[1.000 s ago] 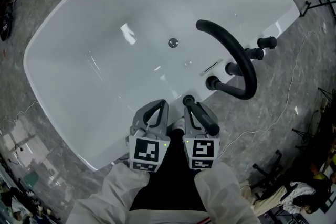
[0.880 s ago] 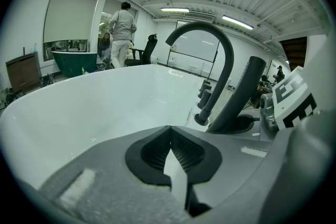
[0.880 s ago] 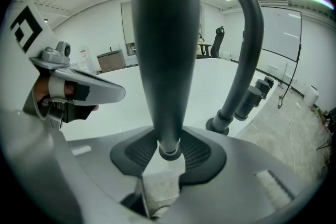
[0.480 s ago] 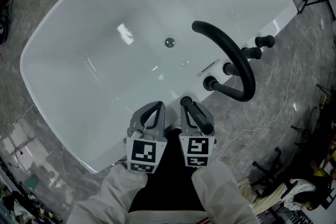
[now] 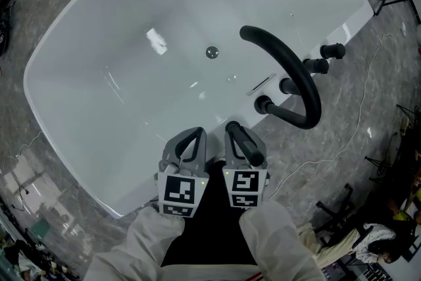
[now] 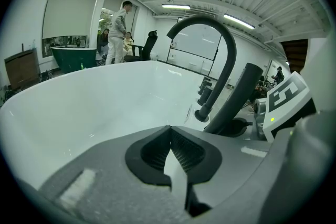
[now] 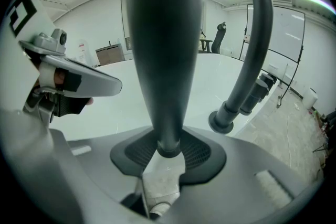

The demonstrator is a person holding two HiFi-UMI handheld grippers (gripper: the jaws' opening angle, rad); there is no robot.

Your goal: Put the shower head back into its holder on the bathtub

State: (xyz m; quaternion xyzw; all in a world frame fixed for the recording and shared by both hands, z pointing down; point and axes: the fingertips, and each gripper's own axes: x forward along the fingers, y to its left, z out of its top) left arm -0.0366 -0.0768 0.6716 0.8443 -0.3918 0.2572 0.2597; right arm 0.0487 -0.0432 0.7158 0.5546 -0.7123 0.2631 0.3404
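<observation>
The shower head [image 5: 247, 147], a smooth matte-black tapered rod, stands at the rim of the glossy white bathtub [image 5: 72, 148], at 7 o'clock from the arched black spout [image 5: 296, 69]. The right gripper [image 5: 242, 137] fingers clamp its narrow end. Seating appears nearly complete, with release still to do. The left gripper [image 5: 192, 135] fingers are closed on nothing.

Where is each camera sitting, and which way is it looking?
Head view: sits on the person's head and looks steeply down into the bathtub; it shows both white sleeves, the left claw and the right claw.
Left gripper view: rides on the left claw and looks across the bathtub; its own jaws are shut and empty.
Right gripper view: rides on the right claw and looks along the bathtub; its own jaws clamp the black shower head.
Shared: all three views show the curved black spout.
</observation>
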